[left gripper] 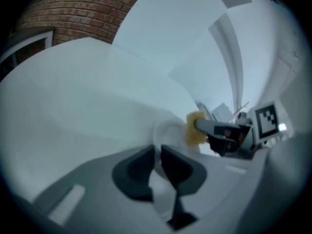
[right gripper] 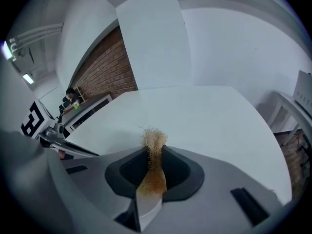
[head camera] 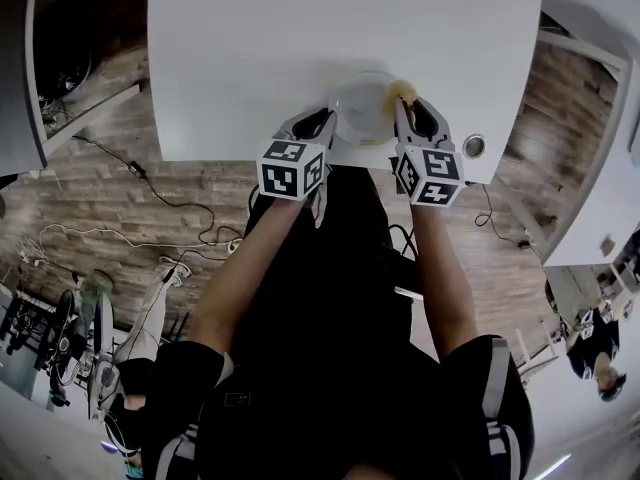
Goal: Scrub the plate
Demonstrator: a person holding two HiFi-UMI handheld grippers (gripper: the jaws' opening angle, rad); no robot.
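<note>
White table top, smooth, matte, rectangular; wood-plank floor below it, with loose cables trailing well to the left of the plate. Red brick wall sits far behind the plate in the left gripper view.

Plate: round, white, glossy, shallow. It sits on the table close to the near edge and is hard to separate from the white surface.

Left gripper is at the plate's left rim. In its own view the dark, rounded jaws stand narrow, with a thin white strip of the plate's rim pinched between them.

Right gripper is at the plate's right rim. Its jaws are clamped on a scrubber, a wiry, fibrous tuft, pale straw at the frayed top and rusty orange lower down. In the head view the scrubber shows as a yellow lump at the plate's far right edge. The left gripper view has it pressed flat against the rim.

Both forearms are bare and reach forward and slightly inward toward the plate, left and right. The marker cubes face up, just nearer than the plate. Dark clothing fills the view between the arms.
</note>
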